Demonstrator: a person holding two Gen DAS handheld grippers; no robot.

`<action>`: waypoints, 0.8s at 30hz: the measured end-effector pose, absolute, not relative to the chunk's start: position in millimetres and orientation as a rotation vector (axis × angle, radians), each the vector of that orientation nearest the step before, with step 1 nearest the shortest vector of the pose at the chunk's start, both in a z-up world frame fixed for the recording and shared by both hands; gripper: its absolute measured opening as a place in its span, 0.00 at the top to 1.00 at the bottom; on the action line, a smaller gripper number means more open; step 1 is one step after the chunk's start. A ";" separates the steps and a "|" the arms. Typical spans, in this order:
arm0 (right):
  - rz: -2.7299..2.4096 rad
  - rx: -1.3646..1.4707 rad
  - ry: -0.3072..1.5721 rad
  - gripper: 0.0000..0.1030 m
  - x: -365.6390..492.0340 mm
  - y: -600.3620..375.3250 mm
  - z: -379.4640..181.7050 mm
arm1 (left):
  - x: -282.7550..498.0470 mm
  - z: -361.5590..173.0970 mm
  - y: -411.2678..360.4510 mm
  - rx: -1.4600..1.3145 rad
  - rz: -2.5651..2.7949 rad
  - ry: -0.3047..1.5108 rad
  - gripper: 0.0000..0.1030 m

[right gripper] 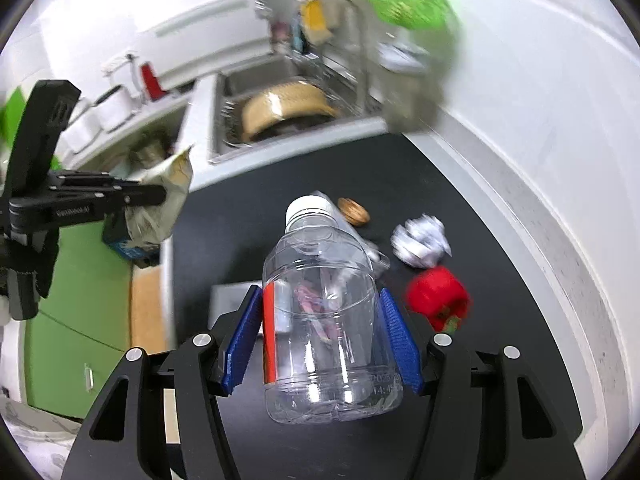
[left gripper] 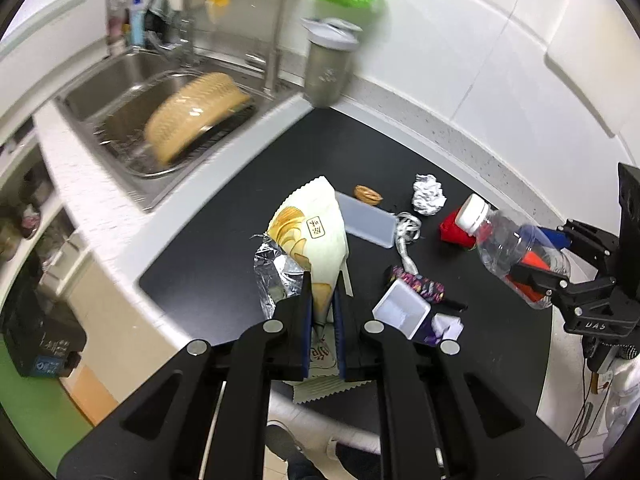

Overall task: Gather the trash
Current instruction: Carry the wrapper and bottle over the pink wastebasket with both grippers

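My left gripper [left gripper: 322, 286] is shut on a cream chip bag [left gripper: 310, 236] with a silver torn lining, held above the black countertop [left gripper: 208, 256]. That bag [right gripper: 168, 196] shows at the left of the right wrist view, pinched by the left gripper [right gripper: 160, 194]. My right gripper [right gripper: 320, 300] is shut on a clear plastic bottle [right gripper: 324, 320] with a white cap, lifted off the counter. From the left wrist view the bottle [left gripper: 508, 248] hangs at the right in the right gripper [left gripper: 556, 264]. On the counter lie a crumpled foil ball [left gripper: 428, 194], a red object [left gripper: 454, 226] and a nut shell [left gripper: 368, 194].
A steel sink [left gripper: 132, 92] with a woven basket [left gripper: 196, 112] and a tall tap lies at the back left. A grey lidded cup [left gripper: 328, 64] stands at the counter's back corner. A clear flat lid [left gripper: 366, 220], white ribbon [left gripper: 406, 236], small white box [left gripper: 402, 308] and patterned pouch [left gripper: 420, 286] lie nearby.
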State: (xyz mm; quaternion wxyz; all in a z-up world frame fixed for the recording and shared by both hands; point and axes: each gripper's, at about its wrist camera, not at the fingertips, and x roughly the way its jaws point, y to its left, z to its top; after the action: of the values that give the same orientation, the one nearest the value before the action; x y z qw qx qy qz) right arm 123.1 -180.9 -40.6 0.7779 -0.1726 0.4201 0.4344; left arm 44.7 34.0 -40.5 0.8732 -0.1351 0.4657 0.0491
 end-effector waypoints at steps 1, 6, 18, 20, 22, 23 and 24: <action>0.956 -0.377 0.900 0.43 118.4 -173.3 -37.7 | 34.2 -37.4 38.4 -0.282 0.118 0.967 0.91; 1.106 -0.417 0.856 0.43 74.0 -118.5 -27.8 | -32.7 -26.9 70.5 -0.309 0.230 0.942 0.91; 1.393 -0.538 0.871 0.43 -37.6 39.9 -82.4 | -197.5 -89.3 175.6 -0.500 0.528 0.959 0.91; 1.422 -0.572 0.899 0.43 -55.0 70.2 -110.1 | -217.9 -117.5 196.4 -0.531 0.572 0.976 0.91; 1.439 -0.596 0.922 0.43 -67.2 92.2 -136.5 | -229.3 -150.0 215.1 -0.565 0.596 0.993 0.91; 1.446 -0.609 0.936 0.43 -72.5 103.3 -151.2 | -234.3 -164.5 222.0 -0.576 0.604 1.004 0.91; 1.453 -0.623 0.953 0.43 -78.9 117.3 -171.5 | -239.8 -183.5 229.1 -0.592 0.608 1.012 0.91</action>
State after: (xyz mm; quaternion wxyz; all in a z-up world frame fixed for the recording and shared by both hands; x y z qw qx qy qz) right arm -78.9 117.3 -171.5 0.6036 -0.2693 0.4115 0.6276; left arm -239.8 229.1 -183.5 0.7899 -0.2748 0.4699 0.2822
